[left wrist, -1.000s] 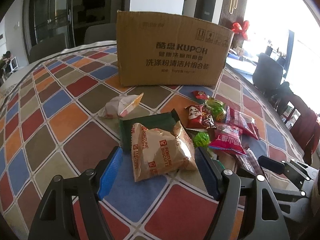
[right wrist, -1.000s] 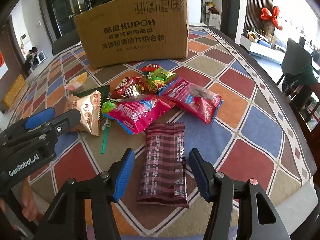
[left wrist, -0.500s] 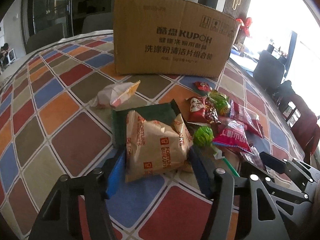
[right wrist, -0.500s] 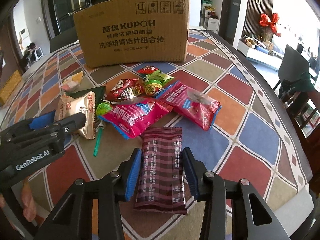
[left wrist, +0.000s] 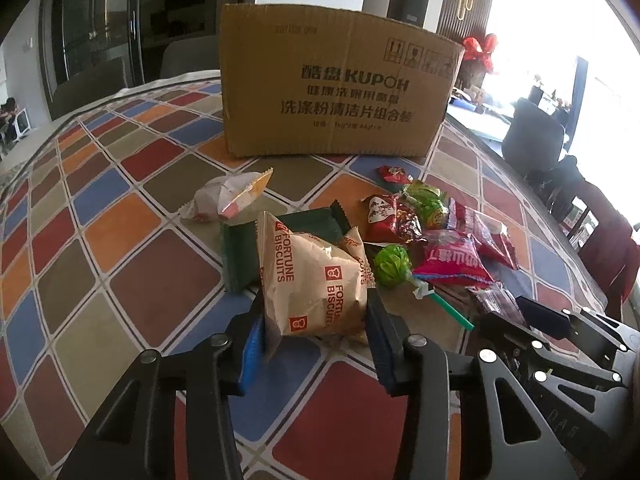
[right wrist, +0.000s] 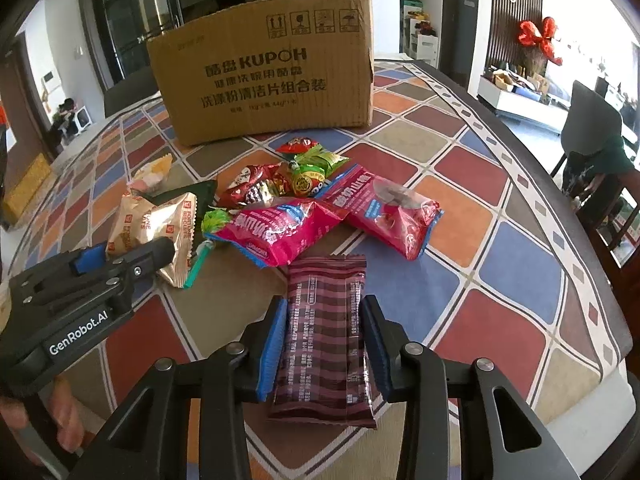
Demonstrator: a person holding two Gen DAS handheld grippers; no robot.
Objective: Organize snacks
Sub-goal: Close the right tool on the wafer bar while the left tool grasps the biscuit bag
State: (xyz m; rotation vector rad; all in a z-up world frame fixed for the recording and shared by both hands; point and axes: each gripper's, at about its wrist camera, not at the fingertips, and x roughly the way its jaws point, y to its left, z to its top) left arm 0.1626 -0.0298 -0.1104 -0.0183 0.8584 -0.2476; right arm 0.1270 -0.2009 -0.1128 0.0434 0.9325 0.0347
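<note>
My left gripper (left wrist: 316,344) is shut on the tan Fortune Biscuits packet (left wrist: 316,280), its blue pads pressing both sides. It also shows in the right wrist view (right wrist: 152,224). My right gripper (right wrist: 324,344) is shut on the maroon striped snack bar (right wrist: 326,320), which lies lengthwise on the table. A loose pile of snacks sits beyond: two pink packets (right wrist: 280,228), a red candy bag (right wrist: 252,188), green sweets (right wrist: 312,164), a green lollipop (left wrist: 392,266), a dark green packet (left wrist: 304,228) and a white-and-yellow packet (left wrist: 228,200).
A large brown cardboard box (left wrist: 332,88) marked KUPOH stands at the back of the table. The table has a chequered coloured cloth (right wrist: 500,240), and its right edge curves close by. Chairs (right wrist: 592,128) stand to the right.
Both grippers have closed: the left one onto the biscuit packet, the right one onto the maroon bar. Both moved slightly forward over their packets.
</note>
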